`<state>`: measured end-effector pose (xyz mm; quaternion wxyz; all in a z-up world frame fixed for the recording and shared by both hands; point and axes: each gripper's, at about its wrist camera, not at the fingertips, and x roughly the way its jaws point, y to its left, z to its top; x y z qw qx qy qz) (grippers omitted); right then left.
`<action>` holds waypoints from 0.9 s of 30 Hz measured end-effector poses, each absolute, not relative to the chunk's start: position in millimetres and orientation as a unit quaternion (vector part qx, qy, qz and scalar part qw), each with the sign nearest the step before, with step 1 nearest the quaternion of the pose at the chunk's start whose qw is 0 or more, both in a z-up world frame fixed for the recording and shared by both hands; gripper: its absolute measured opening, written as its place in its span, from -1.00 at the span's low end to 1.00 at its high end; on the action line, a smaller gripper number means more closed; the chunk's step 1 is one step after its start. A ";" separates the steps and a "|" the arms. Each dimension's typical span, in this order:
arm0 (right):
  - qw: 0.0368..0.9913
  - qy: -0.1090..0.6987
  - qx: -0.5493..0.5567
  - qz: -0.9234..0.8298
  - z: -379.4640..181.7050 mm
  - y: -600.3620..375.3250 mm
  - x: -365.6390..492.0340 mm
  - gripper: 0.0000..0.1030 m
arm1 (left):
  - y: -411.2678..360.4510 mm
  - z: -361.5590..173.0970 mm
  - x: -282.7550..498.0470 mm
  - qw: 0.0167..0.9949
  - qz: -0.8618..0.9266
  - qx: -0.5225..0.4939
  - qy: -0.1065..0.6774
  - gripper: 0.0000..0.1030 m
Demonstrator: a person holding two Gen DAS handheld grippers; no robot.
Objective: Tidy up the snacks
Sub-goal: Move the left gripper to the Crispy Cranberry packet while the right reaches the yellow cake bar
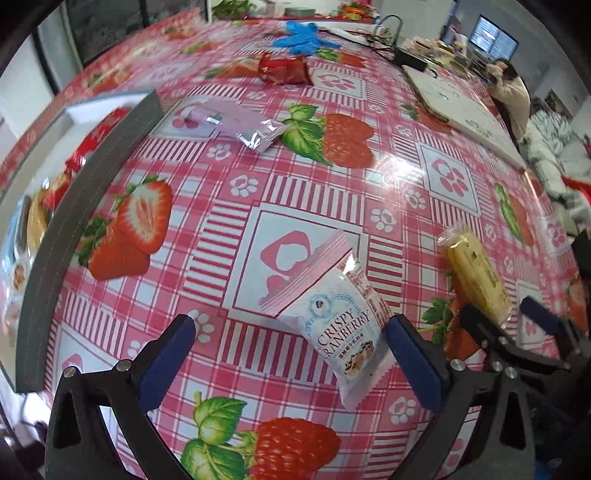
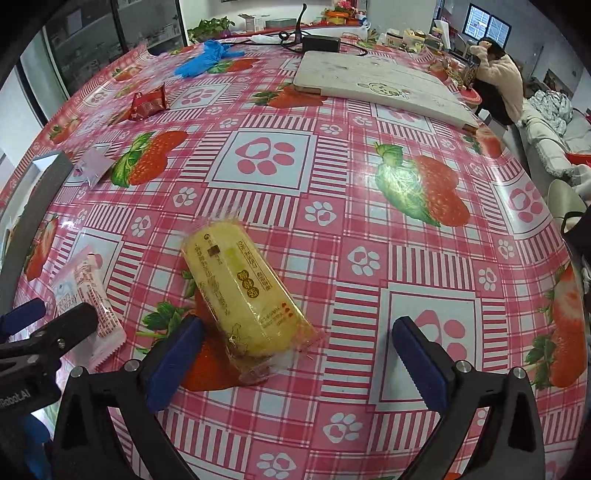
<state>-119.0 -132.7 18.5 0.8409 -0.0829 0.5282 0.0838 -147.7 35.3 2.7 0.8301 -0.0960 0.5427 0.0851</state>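
Note:
A white and pink Crispy Cranberry packet (image 1: 332,314) lies flat on the strawberry tablecloth (image 1: 229,229). My left gripper (image 1: 291,326) stands open over it; the packet lies close to the right-hand finger (image 1: 413,362), and the pads do not press on it. A yellow cake packet (image 2: 240,291) lies between the open jaws of my right gripper (image 2: 297,325), nearer its left-hand finger (image 2: 173,354). Each gripper also shows at the edge of the other's view: the right gripper (image 1: 506,310) by the yellow packet (image 1: 472,273), the left gripper (image 2: 51,314) by the cranberry packet (image 2: 92,291).
A grey-walled box (image 1: 92,166) at the left holds several snacks. A pink foil packet (image 1: 240,125), a red packet (image 1: 282,68) and blue gloves (image 1: 303,35) lie farther back. A white board (image 2: 380,83) and black box (image 2: 320,43) are at the back right; a seated person (image 2: 502,74) is beyond.

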 end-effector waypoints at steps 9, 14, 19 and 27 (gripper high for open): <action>0.833 0.532 -0.103 0.113 17.2 -120.0 -108.1 0.98 | 47.9 2.3 -145.3 0.859 -0.008 -0.017 0.512 1.00; 0.842 0.513 -0.106 0.131 15.5 -117.4 -103.6 1.00 | 52.8 4.2 -147.3 0.854 0.002 -0.034 0.520 1.00; 0.840 0.516 -0.107 0.129 15.9 -115.9 -102.3 1.00 | 53.2 3.8 -149.9 0.849 0.003 -0.029 0.527 1.00; 0.821 0.531 -0.131 0.163 14.1 -87.3 -117.9 1.00 | 84.3 4.8 -147.4 0.848 0.006 -0.013 0.529 1.00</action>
